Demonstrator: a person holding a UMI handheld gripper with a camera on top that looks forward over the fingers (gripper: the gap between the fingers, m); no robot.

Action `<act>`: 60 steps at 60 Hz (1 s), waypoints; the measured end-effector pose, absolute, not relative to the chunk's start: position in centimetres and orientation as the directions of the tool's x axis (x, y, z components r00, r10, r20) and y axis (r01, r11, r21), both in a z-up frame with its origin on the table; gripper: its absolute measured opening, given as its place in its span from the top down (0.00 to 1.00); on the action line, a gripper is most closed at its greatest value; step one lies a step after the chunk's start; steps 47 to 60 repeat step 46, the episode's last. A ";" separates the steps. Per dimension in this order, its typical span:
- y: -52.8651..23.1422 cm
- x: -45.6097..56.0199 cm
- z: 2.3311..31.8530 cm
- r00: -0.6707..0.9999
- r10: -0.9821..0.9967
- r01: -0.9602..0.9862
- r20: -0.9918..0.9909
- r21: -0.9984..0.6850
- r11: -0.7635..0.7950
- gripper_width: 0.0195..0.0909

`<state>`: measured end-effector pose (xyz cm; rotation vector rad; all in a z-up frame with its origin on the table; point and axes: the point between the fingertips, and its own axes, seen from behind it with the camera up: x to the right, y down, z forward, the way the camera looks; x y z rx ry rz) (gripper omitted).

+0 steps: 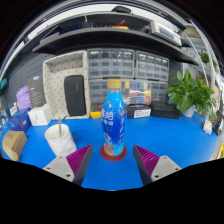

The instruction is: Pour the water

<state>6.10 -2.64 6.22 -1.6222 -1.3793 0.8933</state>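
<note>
A blue plastic bottle [115,119] with a yellow cap stands upright on a small red coaster [113,153] on the blue tabletop [170,140], just ahead of my fingers and in line with the gap between them. To its left stands a white cup [60,138] with a stick or straw in it. My gripper [113,163] is open, with its magenta pads [80,159] spread wide to either side; nothing is between them and the bottle sits a little beyond the fingertips.
A green potted plant [190,93] stands at the right rear. A black panel [75,95] and shelving with small drawers [135,70] line the back. Small boxes and objects [14,140] lie at the left of the table.
</note>
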 end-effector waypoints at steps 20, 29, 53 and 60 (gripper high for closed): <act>-5.7 13.8 15.3 0.091 0.995 0.367 -0.029 -0.928 -0.061 0.10; -6.7 15.3 17.6 0.065 0.997 0.355 -0.030 -0.934 -0.051 0.11; -7.9 17.2 18.4 0.025 1.000 0.344 0.007 -0.939 -0.002 0.11; -7.9 17.2 18.4 0.025 1.000 0.344 0.007 -0.939 -0.002 0.11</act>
